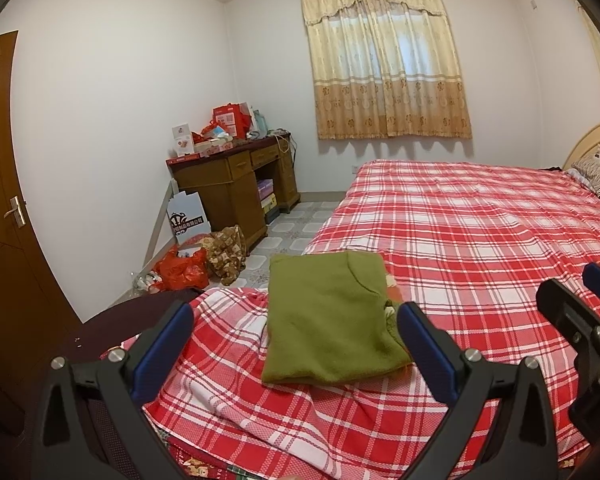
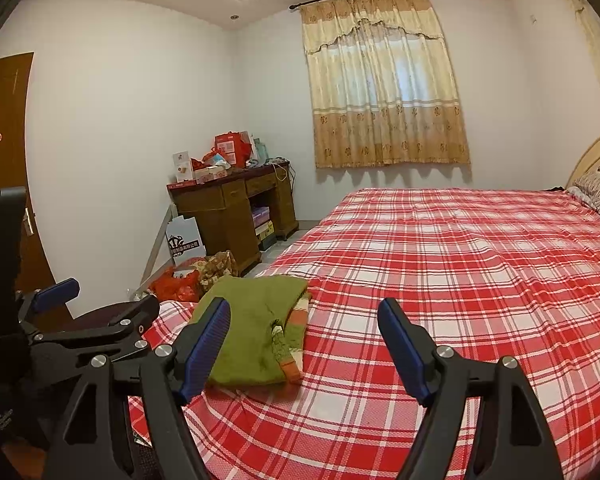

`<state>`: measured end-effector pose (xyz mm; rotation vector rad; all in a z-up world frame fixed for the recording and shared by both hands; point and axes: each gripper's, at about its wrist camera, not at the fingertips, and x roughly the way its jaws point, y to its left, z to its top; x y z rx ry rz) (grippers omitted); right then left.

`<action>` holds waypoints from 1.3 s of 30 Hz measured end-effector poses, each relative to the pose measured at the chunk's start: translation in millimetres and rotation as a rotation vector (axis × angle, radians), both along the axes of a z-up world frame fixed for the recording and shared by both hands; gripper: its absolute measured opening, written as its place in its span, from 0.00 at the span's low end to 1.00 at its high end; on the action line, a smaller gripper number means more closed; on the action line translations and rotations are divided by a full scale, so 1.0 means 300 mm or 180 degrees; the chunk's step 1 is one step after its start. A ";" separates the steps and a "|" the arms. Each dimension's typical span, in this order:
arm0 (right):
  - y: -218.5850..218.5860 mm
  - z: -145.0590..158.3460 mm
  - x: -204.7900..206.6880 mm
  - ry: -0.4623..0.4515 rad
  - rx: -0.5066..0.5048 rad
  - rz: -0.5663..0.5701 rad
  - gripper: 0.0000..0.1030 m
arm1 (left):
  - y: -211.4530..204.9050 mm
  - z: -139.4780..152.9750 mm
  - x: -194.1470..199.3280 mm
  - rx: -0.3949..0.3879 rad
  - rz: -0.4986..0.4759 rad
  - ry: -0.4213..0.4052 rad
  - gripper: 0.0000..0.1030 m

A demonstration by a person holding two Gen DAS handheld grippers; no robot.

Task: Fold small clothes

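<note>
1. Neatly folded, the green garment (image 1: 332, 320) lies on the bed (image 1: 480, 240) near its corner; a striped piece beneath is mostly hidden.
2. Left claw (image 1: 296, 338) gapes wide, empty.
3. Right claw (image 2: 304, 332) likewise, beside the garment.

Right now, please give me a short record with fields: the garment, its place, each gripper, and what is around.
garment: green garment, folded into a rough rectangle, an orange striped edge showing on one side
place: near the corner of the bed with the red plaid sheet
left gripper: open, holding nothing, garment ahead between its fingers
right gripper: open, holding nothing, garment at its left finger
around: wooden desk with boxes, curtain, door
</note>
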<state>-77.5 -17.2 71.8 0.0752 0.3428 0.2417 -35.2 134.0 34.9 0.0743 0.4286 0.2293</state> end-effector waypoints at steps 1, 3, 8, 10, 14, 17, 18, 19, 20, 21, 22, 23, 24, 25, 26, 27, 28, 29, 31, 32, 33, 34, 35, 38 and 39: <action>-0.001 -0.001 0.000 0.0002 0.0002 0.0001 0.75 | 0.001 -0.001 0.001 -0.0001 0.0000 -0.0001 1.00; -0.001 0.001 0.001 0.0002 0.0007 0.0000 0.75 | 0.000 -0.001 0.001 0.0001 -0.0001 -0.0002 1.00; -0.002 0.000 0.003 0.0011 0.0009 0.0000 0.75 | 0.004 -0.002 0.004 -0.0010 0.0002 0.0009 1.00; -0.002 -0.001 0.003 0.0010 0.0012 -0.0001 0.75 | 0.004 -0.004 0.004 -0.0016 0.0007 0.0017 1.00; -0.003 -0.002 0.003 0.0014 0.0010 0.0002 0.75 | 0.008 -0.006 0.005 -0.0015 0.0013 0.0019 1.00; -0.001 -0.008 0.005 0.0022 0.0005 0.0004 0.75 | 0.007 -0.006 0.005 -0.0014 0.0011 0.0019 1.00; 0.000 -0.010 0.005 0.0024 0.0006 0.0006 0.75 | 0.006 -0.006 0.005 -0.0014 0.0013 0.0019 1.00; 0.000 -0.012 0.005 0.0027 0.0005 0.0005 0.75 | 0.006 -0.006 0.006 -0.0014 0.0015 0.0022 1.00; -0.001 -0.016 0.007 0.0031 0.0005 0.0003 0.75 | 0.006 -0.007 0.005 -0.0015 0.0015 0.0024 1.00; 0.000 -0.015 0.009 0.0035 0.0006 0.0001 0.75 | 0.007 -0.007 0.005 -0.0015 0.0016 0.0029 1.00; 0.001 -0.015 0.012 0.0037 0.0009 -0.0002 0.75 | 0.012 -0.008 0.007 -0.0015 0.0018 0.0035 1.00; 0.000 -0.015 0.010 0.0036 0.0014 -0.0008 0.75 | 0.014 -0.007 0.009 -0.0014 0.0023 0.0038 1.00; -0.001 -0.016 0.011 0.0034 0.0019 -0.0018 0.75 | 0.016 -0.008 0.009 -0.0014 0.0026 0.0041 1.00; -0.002 -0.016 0.012 0.0034 0.0026 -0.0030 0.75 | 0.019 -0.009 0.010 -0.0013 0.0027 0.0047 1.00; -0.004 -0.016 0.011 0.0033 0.0034 -0.0041 0.75 | 0.022 -0.011 0.012 -0.0011 0.0026 0.0055 1.00; -0.008 -0.018 0.011 0.0032 0.0046 -0.0058 0.75 | 0.024 -0.013 0.016 -0.0006 0.0029 0.0065 1.00; -0.010 -0.019 0.011 0.0033 0.0054 -0.0068 0.75 | 0.025 -0.014 0.017 -0.0004 0.0032 0.0072 1.00; -0.014 -0.021 0.011 0.0036 0.0069 -0.0080 0.75 | 0.027 -0.015 0.018 -0.0003 0.0036 0.0080 1.00; -0.021 -0.024 0.012 0.0053 0.0100 -0.0091 0.75 | 0.028 -0.018 0.022 0.0003 0.0032 0.0088 1.00; -0.022 -0.027 0.015 0.0068 0.0112 -0.0092 0.75 | 0.025 -0.019 0.023 0.0012 0.0025 0.0089 1.00; -0.021 -0.028 0.014 0.0075 0.0116 -0.0089 0.75 | 0.023 -0.020 0.022 0.0024 0.0022 0.0088 1.00; -0.021 -0.031 0.012 0.0077 0.0117 -0.0089 0.75 | 0.020 -0.020 0.024 0.0037 0.0021 0.0088 1.00; -0.018 -0.032 0.012 0.0079 0.0113 -0.0088 0.75 | 0.018 -0.021 0.024 0.0051 0.0020 0.0088 1.00; -0.010 -0.029 0.014 0.0079 0.0094 -0.0075 0.75 | 0.017 -0.022 0.026 0.0071 0.0024 0.0101 1.00; -0.008 -0.029 0.013 0.0078 0.0089 -0.0073 0.75 | 0.014 -0.022 0.027 0.0070 0.0023 0.0106 1.00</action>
